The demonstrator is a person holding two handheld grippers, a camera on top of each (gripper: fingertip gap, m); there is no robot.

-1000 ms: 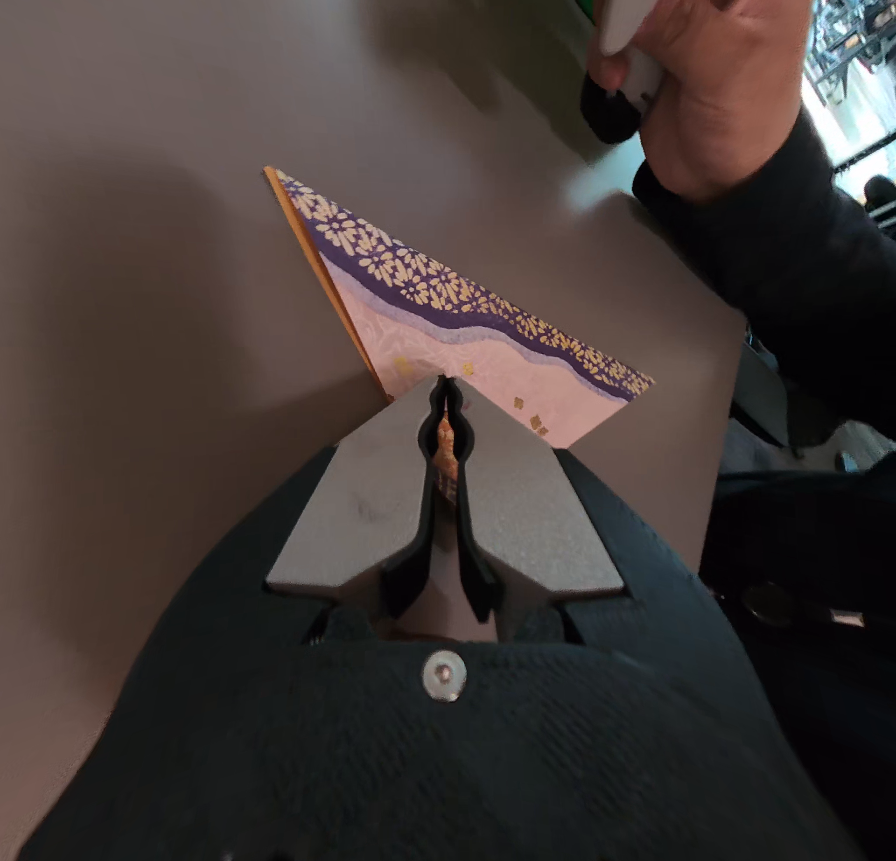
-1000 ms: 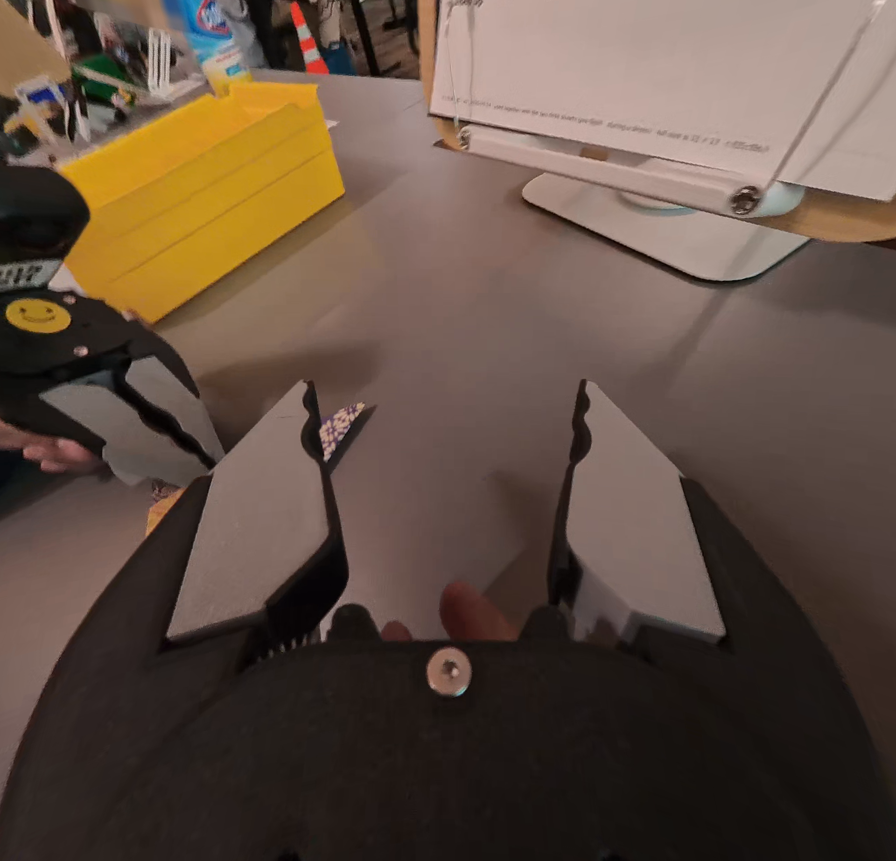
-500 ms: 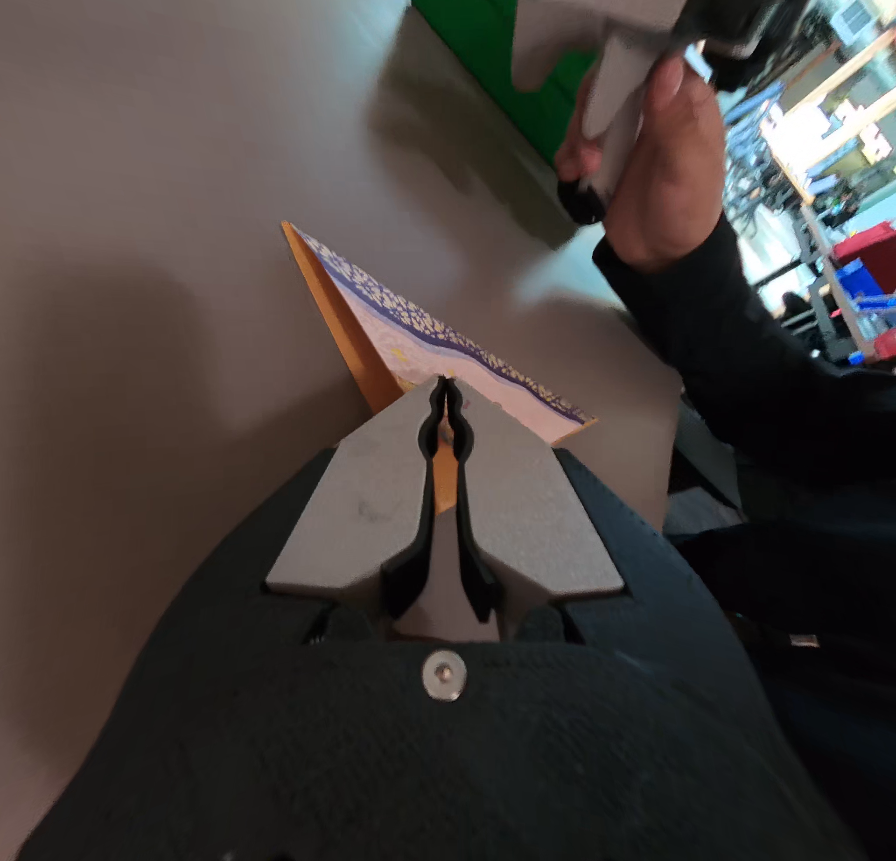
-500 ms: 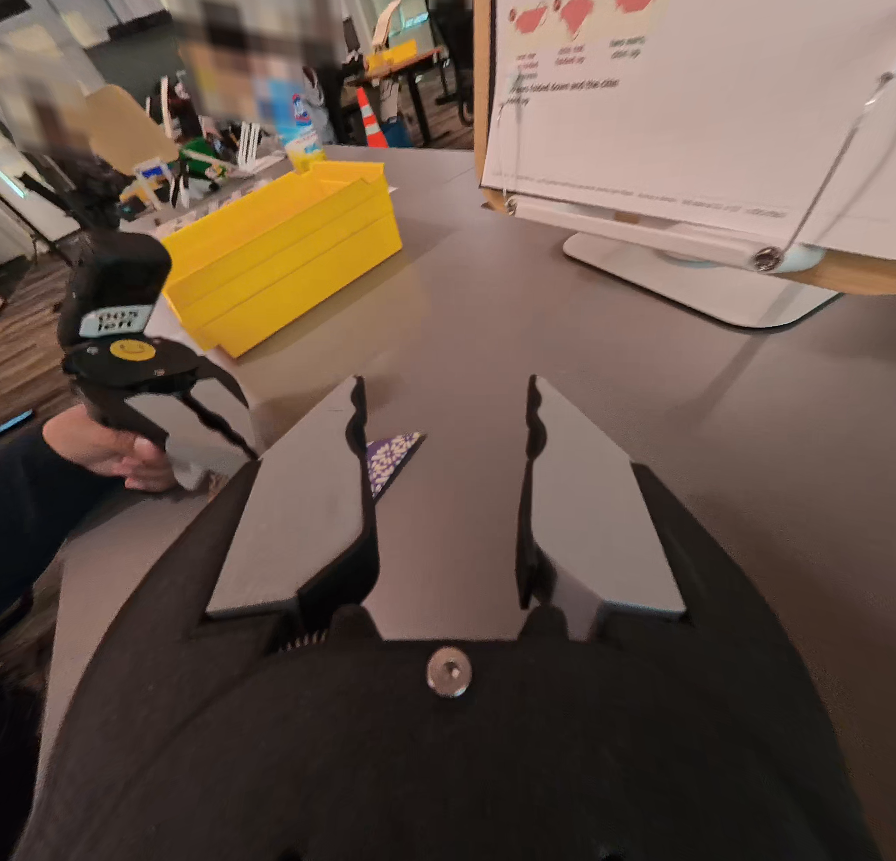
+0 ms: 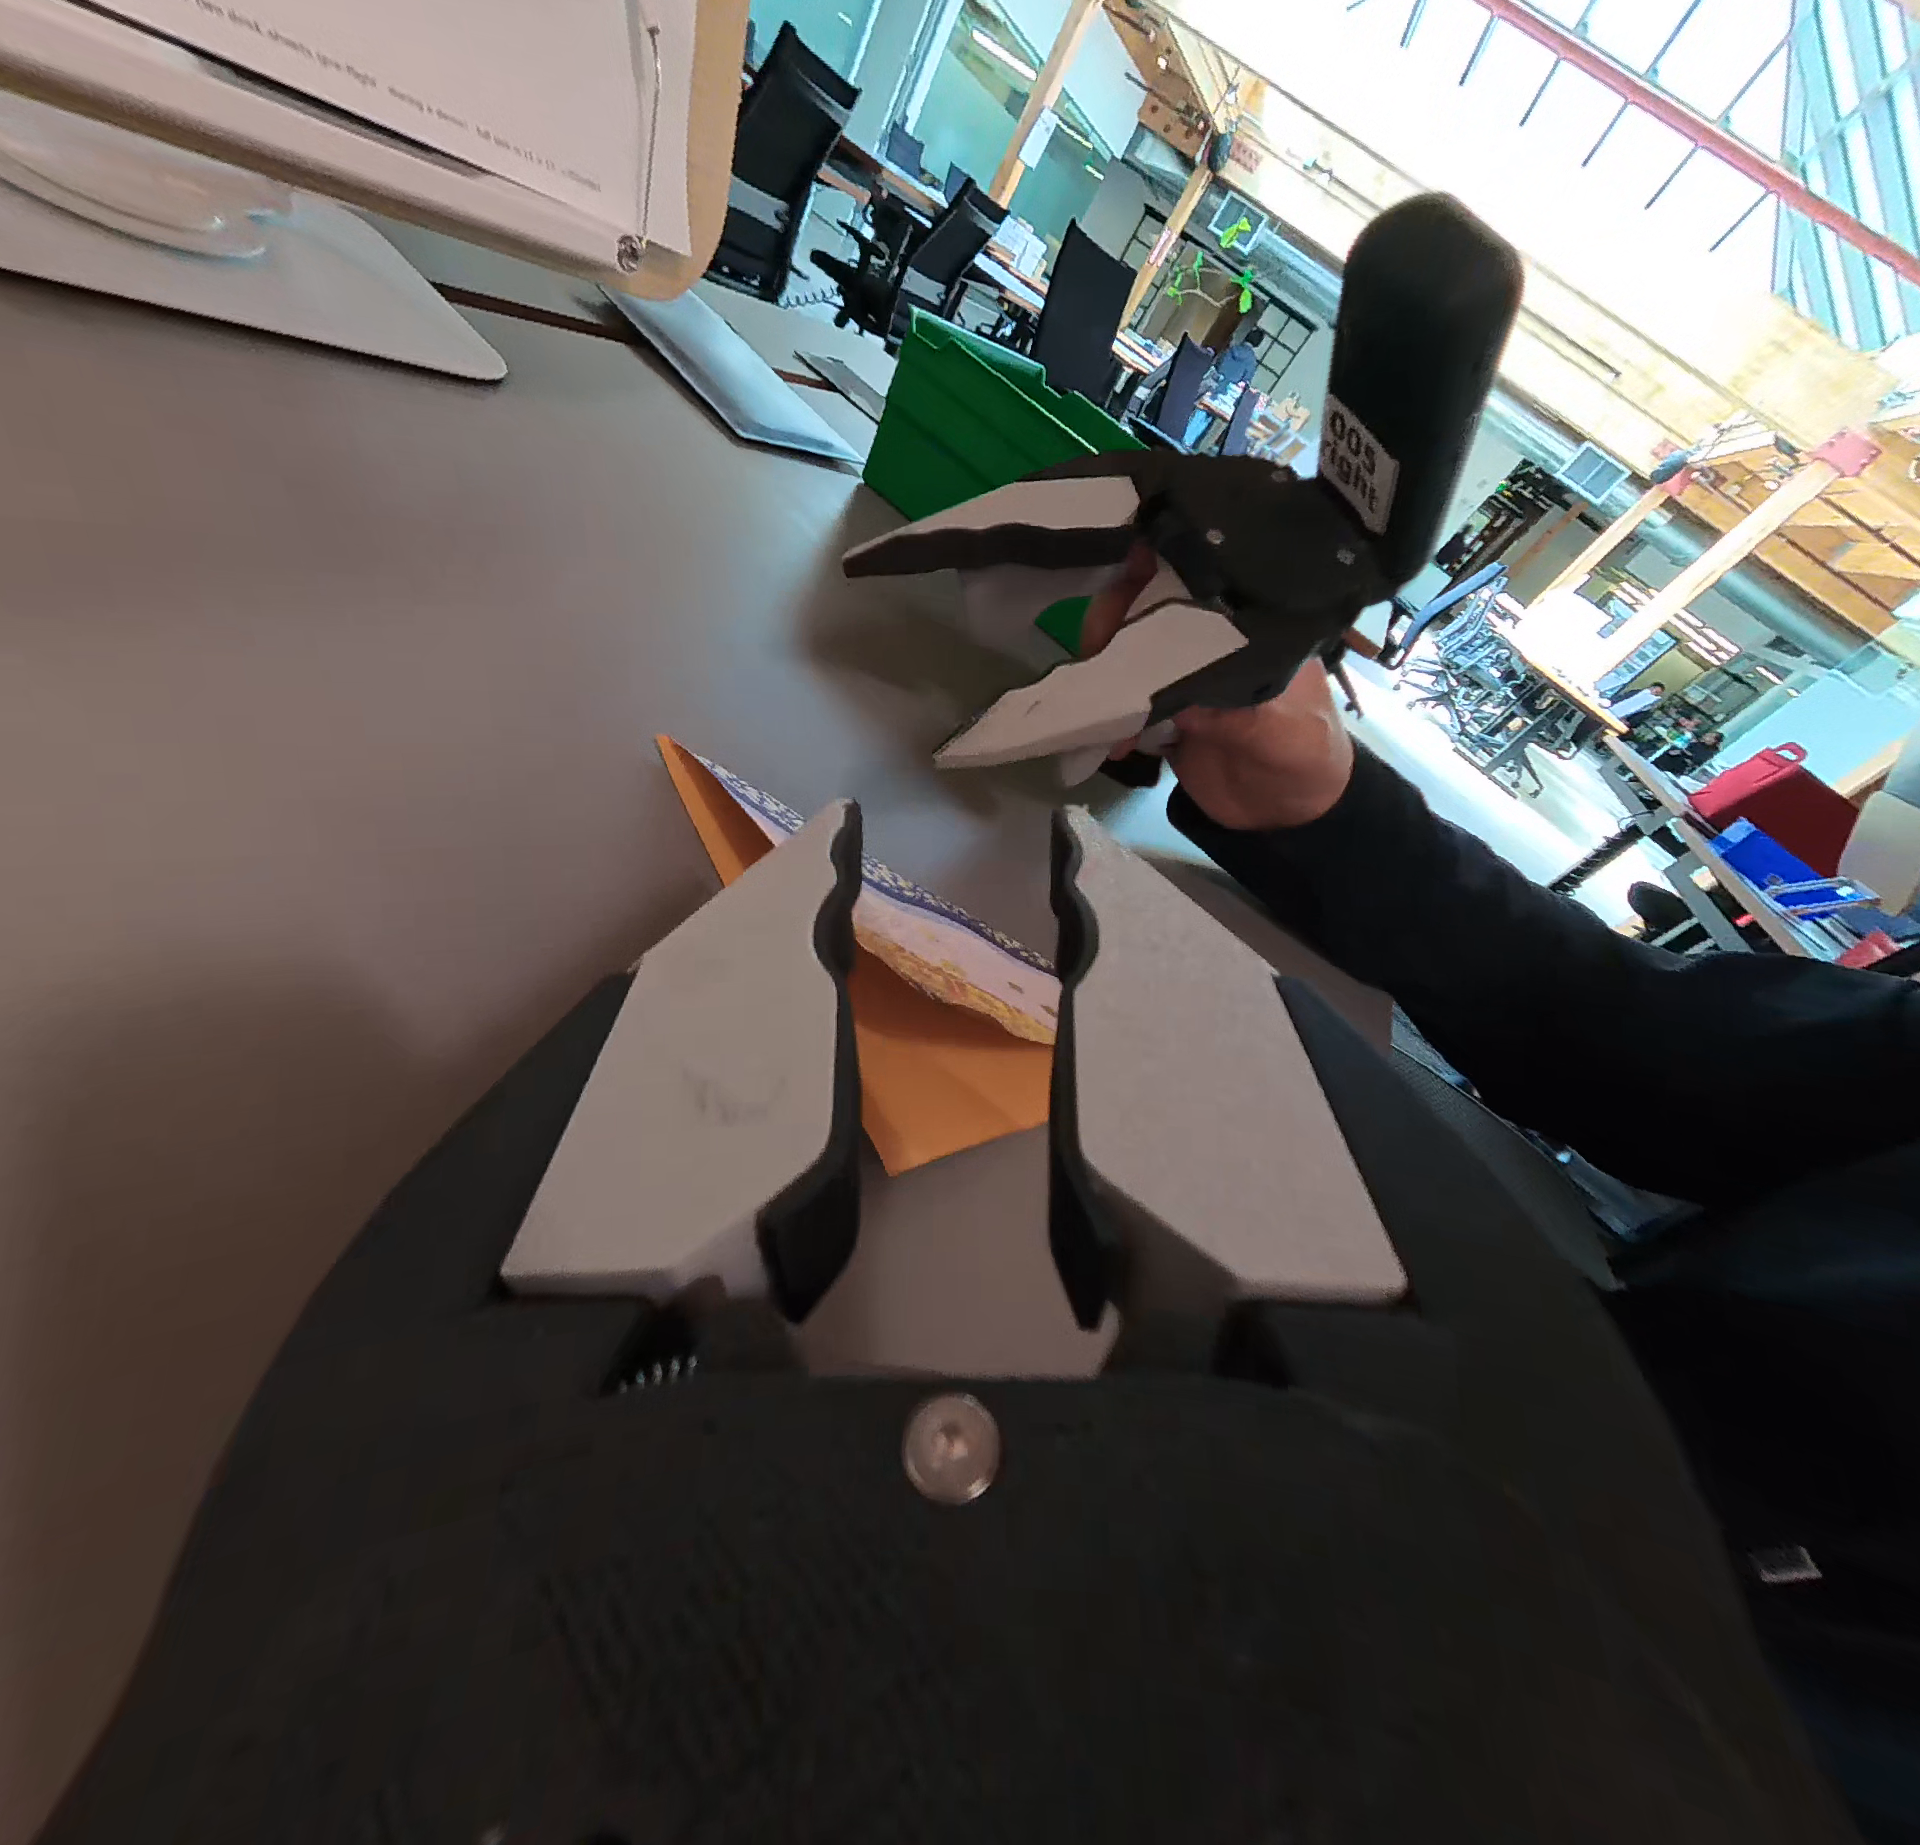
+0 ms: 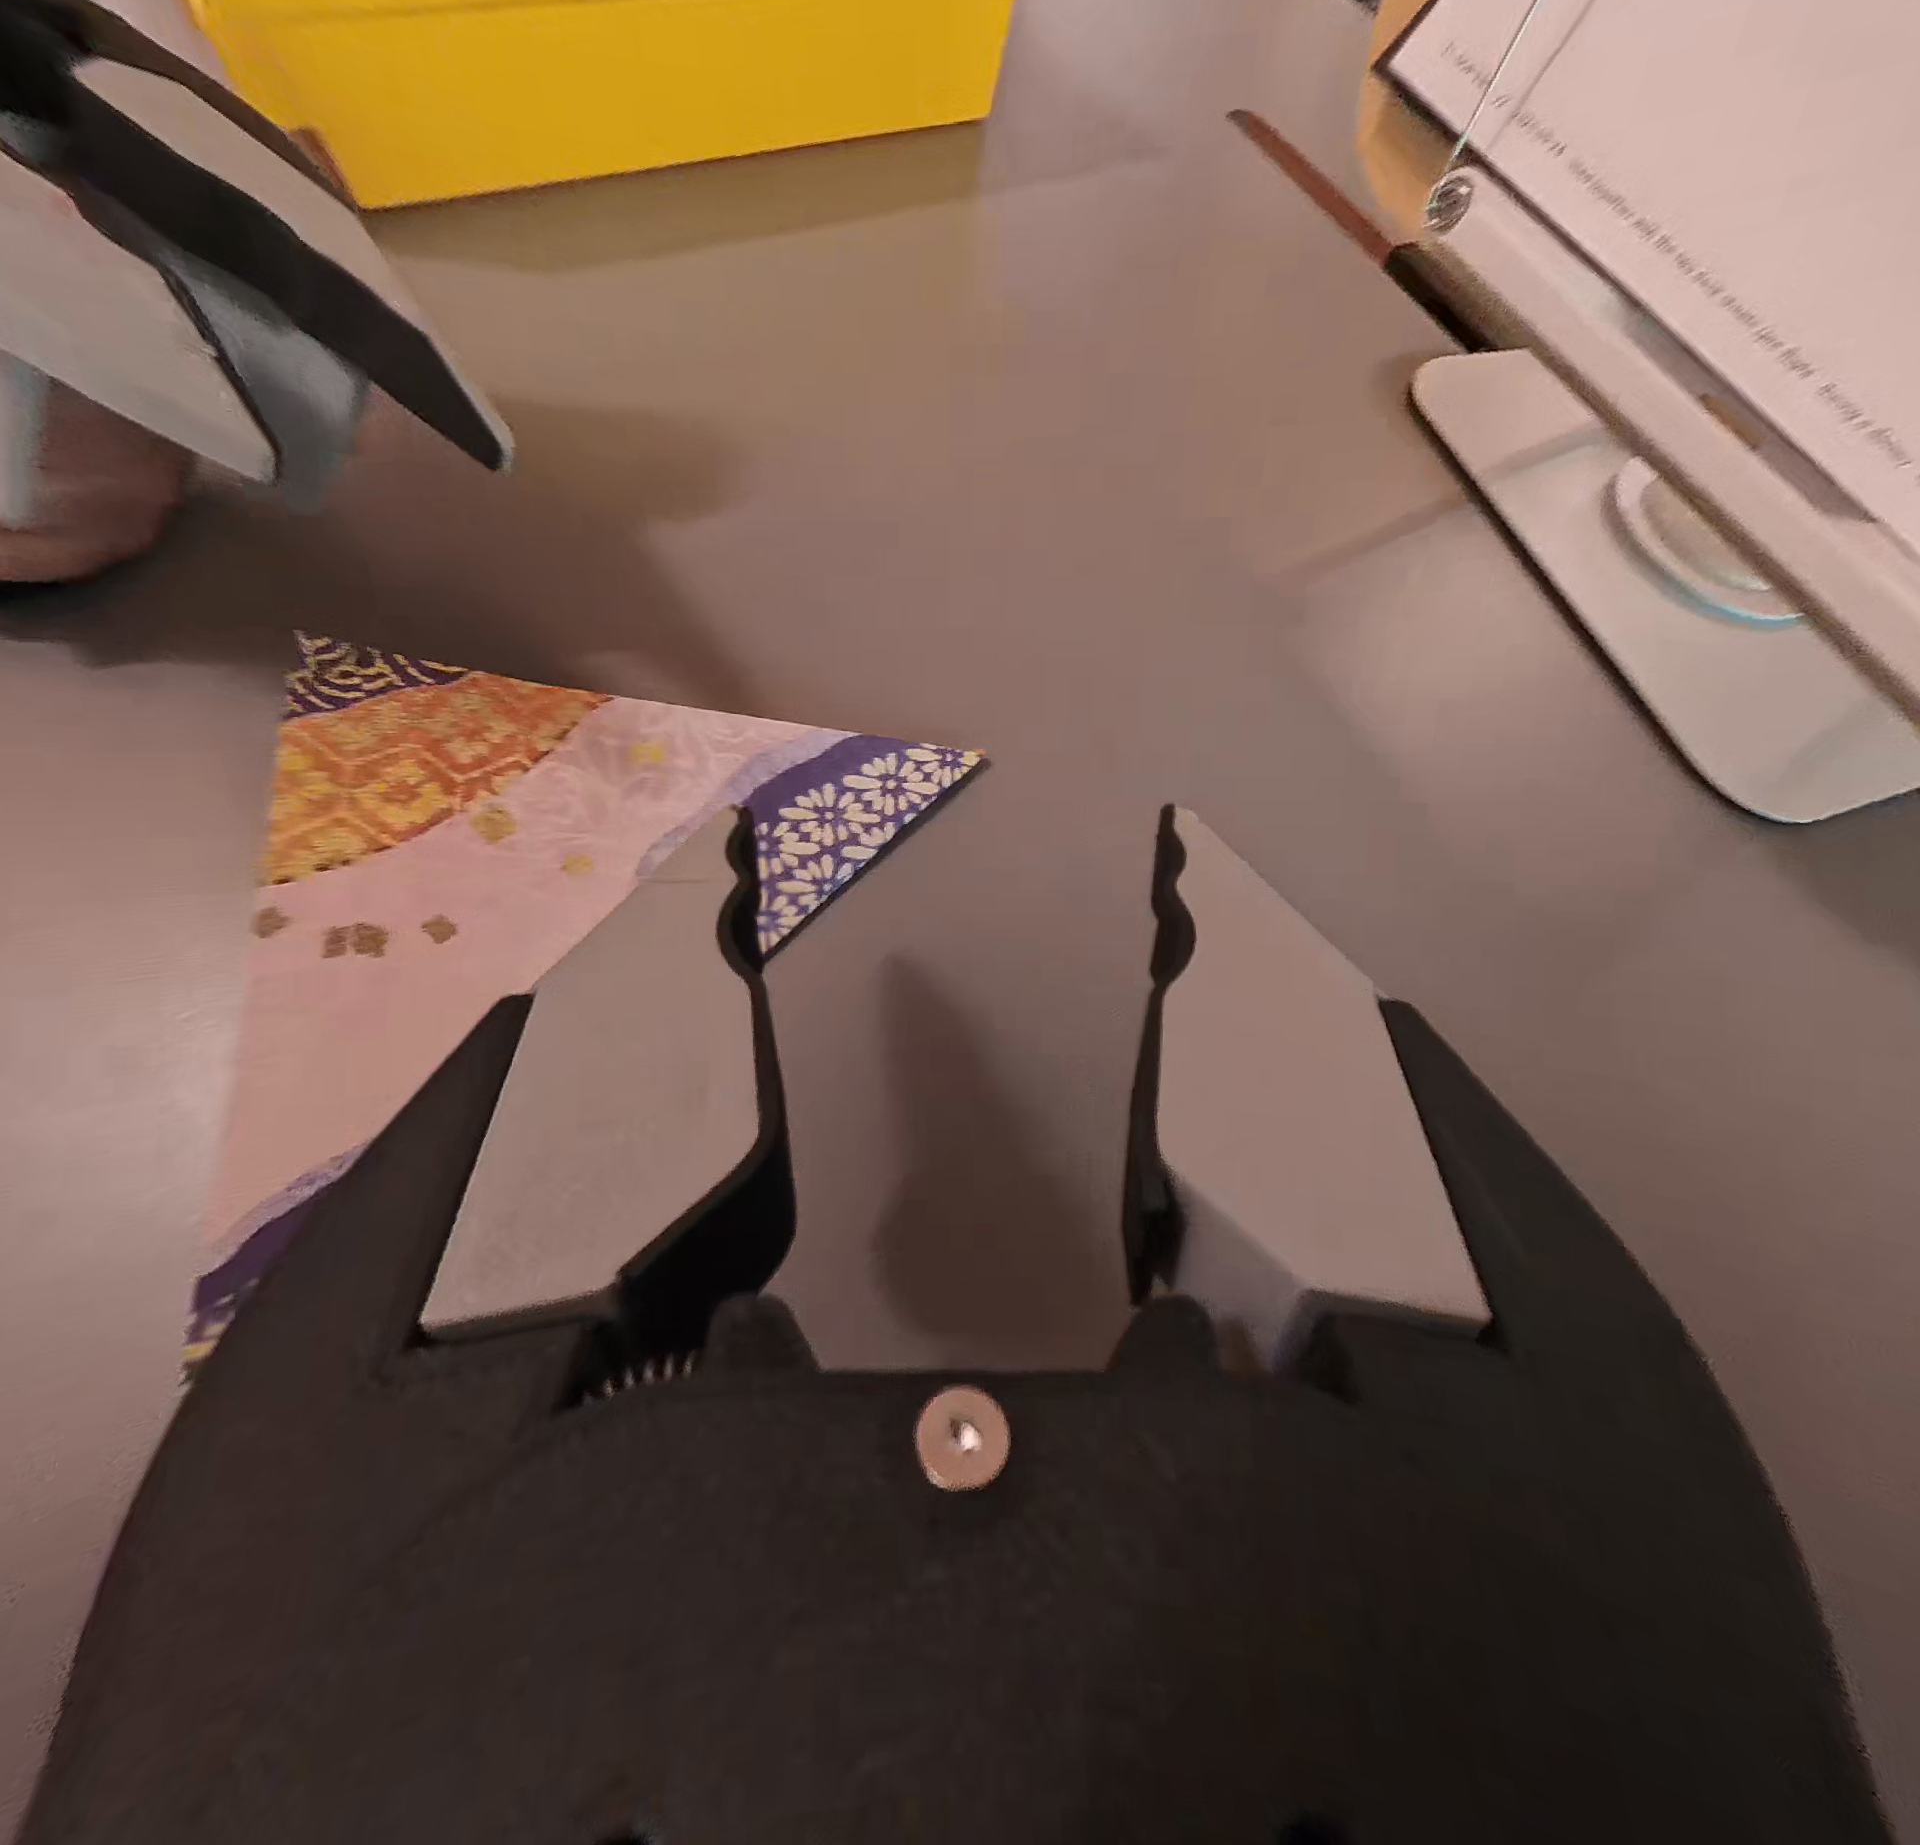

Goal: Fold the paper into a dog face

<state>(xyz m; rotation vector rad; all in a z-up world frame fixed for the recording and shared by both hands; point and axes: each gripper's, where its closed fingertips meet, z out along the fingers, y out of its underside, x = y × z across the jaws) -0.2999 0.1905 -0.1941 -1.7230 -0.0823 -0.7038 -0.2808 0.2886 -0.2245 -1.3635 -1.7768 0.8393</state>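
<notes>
While the paper point(image 5: 935, 1006) lies on the grey table point(image 5: 312, 704) in the left wrist view, the left hand-held gripper point(image 5: 954, 839) sits over its near part with jaws parted by a moderate gap and nothing between them; the paper shows an orange underside and a patterned upper layer, so it appears folded once, with one layer lying a little raised over the other. Farther off in the same view, the right hand-held gripper point(image 5: 904, 652) hangs above the table beyond the paper, jaws spread, holding nothing, with a green bin point(image 5: 966, 434) behind it and a white stand with a printed sheet point(image 5: 343, 60) at upper left. In the right wrist view, the right hand-held gripper point(image 6: 956, 819) is wide open and empty, its left finger over the paper's blue flowered corner point(image 6: 862, 808), whether touching cannot be told. The paper point(image 6: 447, 860) here reads as a flat triangle, patterned side up, just beside the gripper's left. The left hand-held gripper point(image 6: 312, 445) enters at upper left, blurred, above the paper's far edge; a yellow bin point(image 6: 623, 50) stands behind. Judgement on progress: only the first diagonal fold looks done. No ear flaps or chin fold are visible, so most of the dog face is left, presumably starting with a corner turned down.
</notes>
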